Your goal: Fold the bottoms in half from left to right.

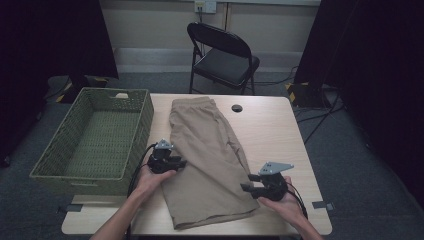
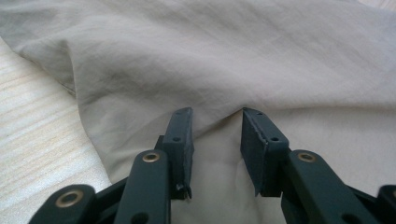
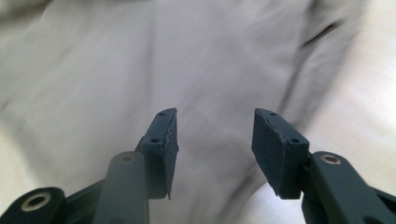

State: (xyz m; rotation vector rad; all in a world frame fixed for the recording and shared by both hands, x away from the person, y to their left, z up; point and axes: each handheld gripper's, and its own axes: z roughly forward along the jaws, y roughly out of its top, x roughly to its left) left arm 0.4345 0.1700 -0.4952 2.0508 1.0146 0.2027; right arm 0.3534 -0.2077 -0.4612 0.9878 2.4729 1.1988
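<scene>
Folding tan shorts [image 1: 207, 160], lying flat on counter [image 1: 280, 135] beside green basket [image 1: 95, 135]. Left hand-held gripper [image 1: 172, 162] open at left edge, cloth between jaws, not pinched. Right hand-held gripper [image 1: 250, 186] open, empty, over right hem, ready to grab.

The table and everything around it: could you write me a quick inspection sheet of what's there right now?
Surface: light wooden table with a round cable hole near its far edge.
Job's things: tan shorts lying flat, folded lengthwise; green woven basket at the table's left with nothing in it.
Clutter: nothing seen.
Tongs: left tongs open at the shorts' left edge, cloth between the jaws but not pinched; right tongs open, nothing between them, by the shorts' right hem.
Cables: one black cable trails from the left tongs; more lie on the floor at right.
Surroundings: black folding chair behind the table, dark curtains on both sides, grey carpet.
</scene>
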